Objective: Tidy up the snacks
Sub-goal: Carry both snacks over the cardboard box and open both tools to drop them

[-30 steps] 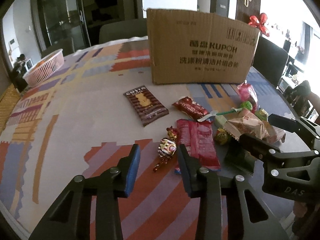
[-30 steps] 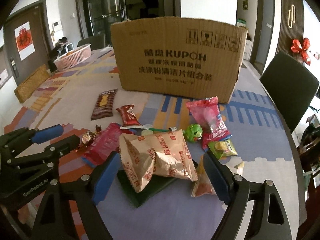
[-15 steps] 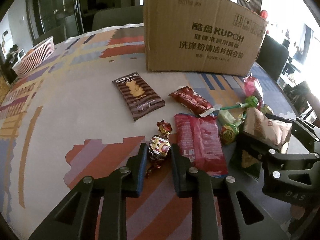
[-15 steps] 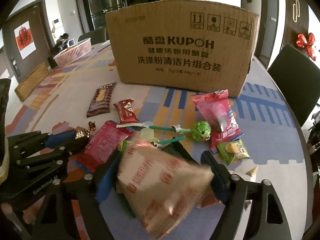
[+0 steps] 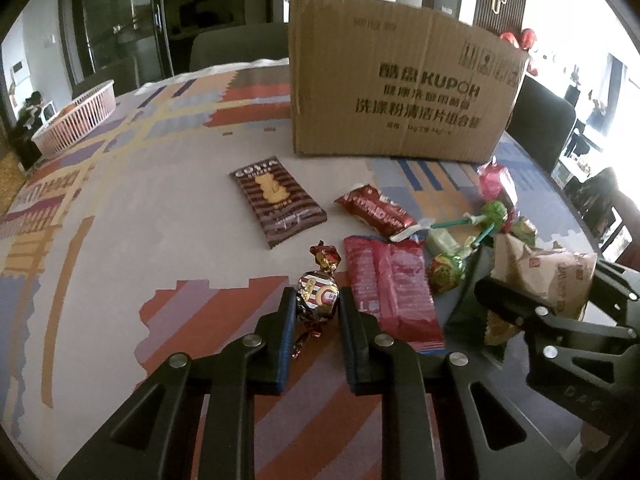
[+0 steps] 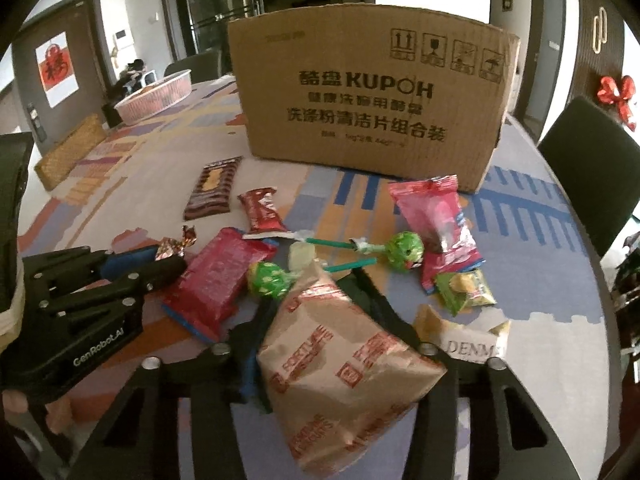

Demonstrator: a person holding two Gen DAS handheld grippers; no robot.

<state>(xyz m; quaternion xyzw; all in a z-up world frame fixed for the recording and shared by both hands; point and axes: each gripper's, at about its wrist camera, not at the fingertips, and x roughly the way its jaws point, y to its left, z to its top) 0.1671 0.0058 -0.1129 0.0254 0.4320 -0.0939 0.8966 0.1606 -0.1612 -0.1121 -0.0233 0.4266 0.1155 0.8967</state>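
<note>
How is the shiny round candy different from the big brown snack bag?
The foil-wrapped candy is small and round with twisted ends; the brown snack bag is much bigger, puffy and pillow-shaped. The candy is glossy red and gold; the bag is matte tan with red print. The left gripper pinches the candy; the right gripper squeezes the bag. Both are wrapped snacks.

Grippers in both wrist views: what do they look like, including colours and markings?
Both are black plastic scissor-style linkages with silver pivot screws and blue pads inside the fingers. The left gripper carries white "GenRobot.AI" lettering on its body in the right wrist view. The right gripper shows embossed "DAS" lettering in the left wrist view. No cables or sleeves are visible.
</note>
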